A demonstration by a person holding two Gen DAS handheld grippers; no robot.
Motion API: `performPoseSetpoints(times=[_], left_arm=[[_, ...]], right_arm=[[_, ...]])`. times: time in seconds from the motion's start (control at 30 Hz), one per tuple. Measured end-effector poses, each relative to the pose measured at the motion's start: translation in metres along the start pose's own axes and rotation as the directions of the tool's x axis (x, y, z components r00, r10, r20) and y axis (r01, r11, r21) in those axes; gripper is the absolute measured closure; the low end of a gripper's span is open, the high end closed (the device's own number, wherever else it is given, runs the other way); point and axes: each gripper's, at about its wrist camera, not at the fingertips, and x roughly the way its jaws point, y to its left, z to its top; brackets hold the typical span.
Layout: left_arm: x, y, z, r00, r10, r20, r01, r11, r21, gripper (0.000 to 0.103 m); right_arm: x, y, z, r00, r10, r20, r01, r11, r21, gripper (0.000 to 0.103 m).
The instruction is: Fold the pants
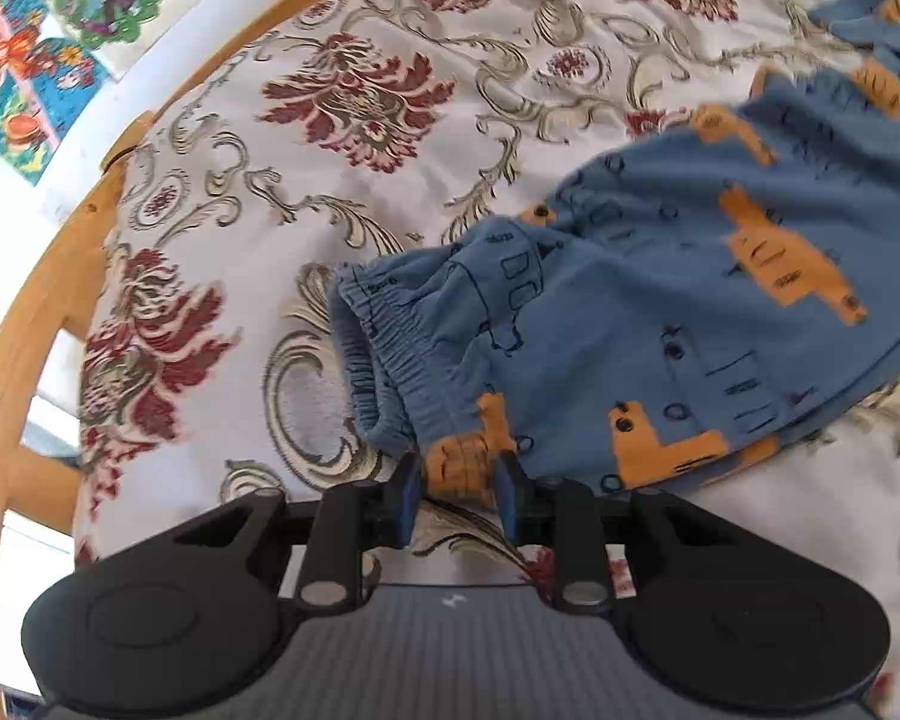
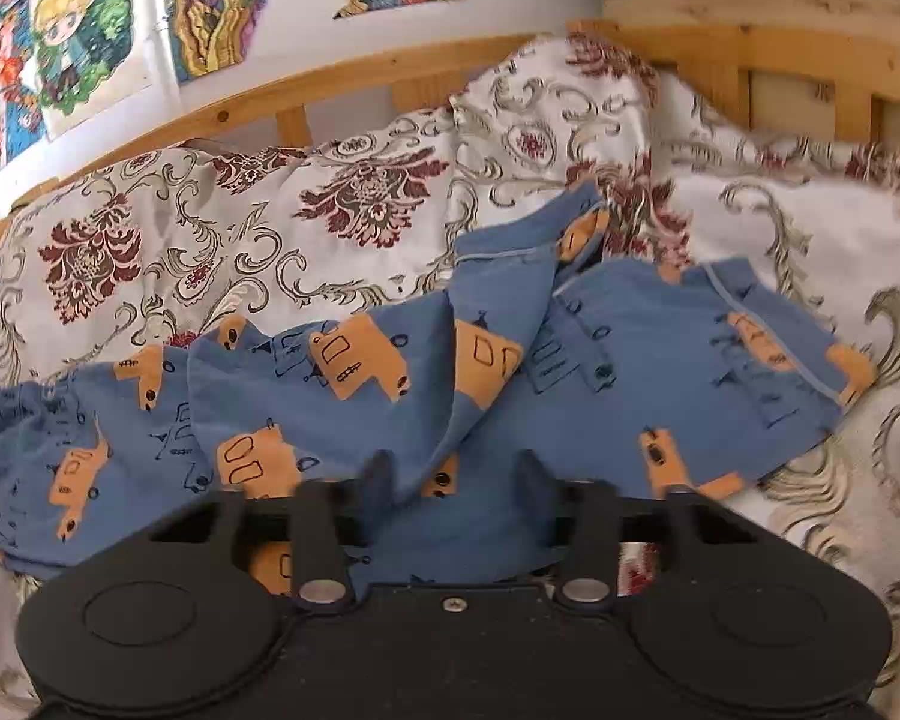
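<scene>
Blue pants (image 1: 660, 300) with orange truck prints lie spread on the flowered bedspread (image 1: 342, 138). The elastic waistband (image 1: 384, 348) points toward the left gripper. My left gripper (image 1: 457, 480) is shut on a bunched, orange-printed bit of the waistband's near corner. In the right wrist view the pants (image 2: 330, 396) stretch from left to right, rumpled, with a raised fold in the middle and a leg end (image 2: 720, 360) at the right. My right gripper (image 2: 456, 474) stands partly open over the near edge, with loose cloth lying between its blurred fingers (image 2: 378, 474).
A wooden bed rail (image 1: 42, 300) curves along the left and far side (image 2: 330, 78). Colourful cartoon pictures (image 2: 60, 42) hang on the white wall behind. The bedspread (image 2: 810, 210) bunches up against the headboard at the far right.
</scene>
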Motion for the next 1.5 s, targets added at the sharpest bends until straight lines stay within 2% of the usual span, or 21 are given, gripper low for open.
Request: performPoseSetpoints(times=[0.07, 0.13, 0.2, 0.27, 0.33, 0.4, 0.47, 0.53, 0.57, 0.7, 0.8, 0.9, 0.97, 1.03, 1.1, 1.17, 1.23, 1.37, 1.4, 1.43, 1.5], left_arm=[[-0.016, 0.001, 0.011, 0.999, -0.018, 0.026, 0.019, 0.999, -0.039, 0.067], [-0.030, -0.003, 0.028, 0.995, -0.073, 0.069, 0.077, 0.995, -0.056, 0.057], [-0.038, -0.013, 0.058, 0.979, -0.164, 0.117, 0.171, 0.984, -0.050, 0.050], [-0.041, -0.026, 0.090, 0.952, -0.262, 0.159, 0.272, 0.961, -0.049, 0.036], [-0.039, -0.046, 0.127, 0.901, -0.382, 0.206, 0.399, 0.916, -0.049, 0.019], [-0.031, -0.073, 0.164, 0.829, -0.499, 0.251, 0.526, 0.849, -0.049, 0.008], [-0.023, -0.100, 0.189, 0.774, -0.577, 0.261, 0.609, 0.791, -0.059, 0.007], [-0.016, -0.122, 0.202, 0.727, -0.635, 0.261, 0.669, 0.741, -0.061, 0.005], [-0.013, -0.134, 0.206, 0.698, -0.664, 0.267, 0.699, 0.713, -0.055, 0.004], [-0.006, -0.178, 0.199, 0.619, -0.738, 0.268, 0.770, 0.638, -0.020, 0.003], [-0.005, -0.201, 0.186, 0.583, -0.768, 0.266, 0.799, 0.601, -0.013, 0.004], [-0.005, -0.206, 0.176, 0.570, -0.773, 0.279, 0.811, 0.583, -0.045, 0.008], [-0.006, -0.204, 0.168, 0.578, -0.762, 0.292, 0.807, 0.588, -0.064, 0.011], [-0.005, -0.203, 0.157, 0.584, -0.759, 0.287, 0.802, 0.594, -0.063, 0.017], [-0.003, -0.205, 0.152, 0.592, -0.761, 0.265, 0.799, 0.598, -0.066, 0.025], [-0.002, -0.210, 0.145, 0.582, -0.774, 0.250, 0.807, 0.587, -0.061, 0.032], [-0.003, -0.215, 0.140, 0.594, -0.768, 0.240, 0.798, 0.601, -0.055, 0.041], [-0.007, -0.222, 0.132, 0.637, -0.725, 0.260, 0.757, 0.653, -0.035, 0.053], [-0.007, -0.223, 0.130, 0.653, -0.710, 0.265, 0.743, 0.668, -0.039, 0.059], [-0.007, -0.224, 0.129, 0.660, -0.701, 0.271, 0.735, 0.677, -0.042, 0.062], [-0.009, -0.225, 0.126, 0.665, -0.689, 0.286, 0.726, 0.687, -0.033, 0.070]], right_arm=[[-0.004, 0.000, 0.001, 0.999, -0.013, 0.029, 0.014, 0.999, -0.040, 0.035], [-0.004, 0.000, 0.004, 0.998, -0.024, 0.057, 0.028, 0.997, -0.078, 0.033], [-0.002, 0.001, 0.005, 0.997, -0.031, 0.076, 0.040, 0.993, -0.115, 0.031], [0.001, 0.002, 0.005, 0.995, -0.037, 0.088, 0.049, 0.988, -0.144, 0.028], [0.003, 0.003, 0.004, 0.995, -0.038, 0.092, 0.053, 0.985, -0.163, 0.024], [0.004, 0.001, 0.004, 0.995, -0.038, 0.087, 0.053, 0.984, -0.169, 0.013], [0.005, -0.001, 0.003, 0.995, -0.058, 0.077, 0.071, 0.981, -0.182, 0.004], [0.006, -0.007, 0.003, 0.994, -0.093, 0.057, 0.104, 0.968, -0.230, 0.002], [0.008, -0.011, 0.004, 0.992, -0.118, 0.035, 0.123, 0.956, -0.267, 0.001], [0.012, -0.035, 0.003, 0.983, -0.180, -0.027, 0.158, 0.916, -0.369, 0.001], [0.007, -0.052, 0.008, 0.978, -0.201, -0.055, 0.161, 0.898, -0.409, 0.001], [-0.011, -0.068, 0.009, 0.968, -0.248, -0.021, 0.204, 0.839, -0.504, 0.001], [-0.023, -0.083, 0.013, 0.963, -0.268, 0.012, 0.231, 0.805, -0.546, 0.001], [-0.031, -0.099, 0.023, 0.972, -0.232, 0.025, 0.205, 0.797, -0.569, 0.001], [-0.028, -0.114, 0.043, 0.985, -0.170, -0.005, 0.139, 0.824, -0.549, 0.001], [-0.020, -0.121, 0.066, 0.995, -0.094, -0.037, 0.062, 0.859, -0.508, 0.002], [-0.003, -0.121, 0.097, 0.995, -0.002, -0.098, -0.042, 0.896, -0.443, 0.003], [0.045, -0.095, 0.147, 0.964, 0.145, -0.224, -0.206, 0.939, -0.275, 0.006], [0.061, -0.084, 0.156, 0.954, 0.167, -0.250, -0.227, 0.945, -0.235, 0.008], [0.075, -0.075, 0.163, 0.947, 0.178, -0.269, -0.238, 0.949, -0.208, 0.009], [0.103, -0.054, 0.171, 0.939, 0.169, -0.300, -0.228, 0.958, -0.175, 0.017]])
